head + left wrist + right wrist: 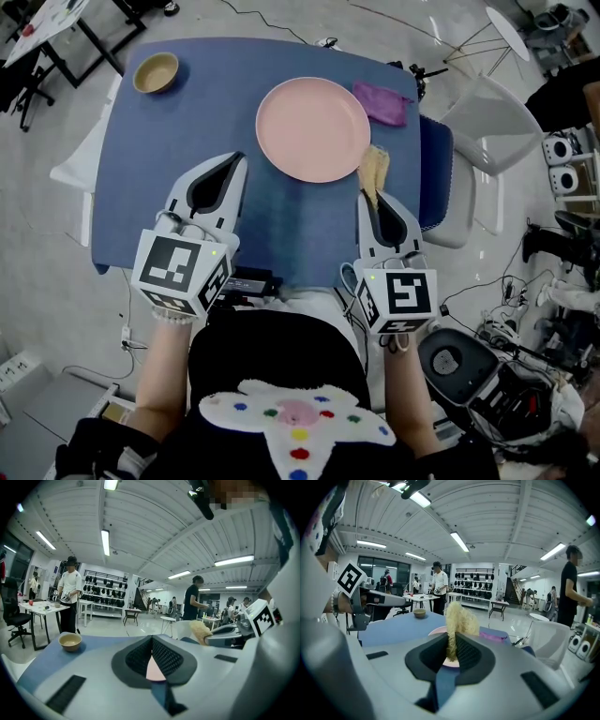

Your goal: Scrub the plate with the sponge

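Observation:
A round pink plate (313, 128) lies on the blue table top (178, 150), and a strip of the plate (437, 631) shows beyond the right jaws. My right gripper (374, 199) is shut on a pale yellow fibrous sponge (374, 170) just off the plate's near right rim. The sponge (459, 620) stands up between the jaws in the right gripper view. My left gripper (230, 167) is shut and holds nothing, near and left of the plate. A sliver of the plate (154, 668) appears past the left jaws.
A tan bowl (156, 72) sits at the table's far left corner. A purple cloth (382, 101) lies beside the plate's far right. A white chair (487, 131) stands right of the table. Several people and tables fill the room behind.

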`<state>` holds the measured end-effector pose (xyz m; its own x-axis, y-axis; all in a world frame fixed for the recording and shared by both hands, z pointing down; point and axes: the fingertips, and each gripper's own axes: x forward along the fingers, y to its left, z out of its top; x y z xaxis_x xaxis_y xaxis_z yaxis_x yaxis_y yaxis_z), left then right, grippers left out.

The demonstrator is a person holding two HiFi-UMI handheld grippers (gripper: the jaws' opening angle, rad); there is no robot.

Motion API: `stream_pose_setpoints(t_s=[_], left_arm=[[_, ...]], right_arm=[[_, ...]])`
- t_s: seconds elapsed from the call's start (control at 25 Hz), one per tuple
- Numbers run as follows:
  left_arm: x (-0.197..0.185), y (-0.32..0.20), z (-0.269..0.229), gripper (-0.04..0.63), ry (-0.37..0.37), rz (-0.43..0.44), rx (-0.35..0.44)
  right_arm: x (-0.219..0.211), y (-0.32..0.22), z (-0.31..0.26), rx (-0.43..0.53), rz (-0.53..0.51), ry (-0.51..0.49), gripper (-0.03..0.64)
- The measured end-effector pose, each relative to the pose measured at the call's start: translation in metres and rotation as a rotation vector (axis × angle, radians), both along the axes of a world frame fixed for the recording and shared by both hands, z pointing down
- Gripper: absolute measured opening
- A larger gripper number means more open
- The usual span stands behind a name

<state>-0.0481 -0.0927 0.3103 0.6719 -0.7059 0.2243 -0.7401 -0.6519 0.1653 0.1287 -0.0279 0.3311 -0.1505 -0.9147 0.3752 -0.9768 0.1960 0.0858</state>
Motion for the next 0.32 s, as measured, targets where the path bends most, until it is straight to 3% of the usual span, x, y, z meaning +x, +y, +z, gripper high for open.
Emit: stream_pose_setpoints(t_s=[0.32], left_arm=[[0.0041, 0.0011, 0.0051, 0.011, -0.006, 0.011, -0.010]], right_arm=[[0.0028, 0.0016, 0.0069, -0.008, 0.006, -0.005, 0.038]])
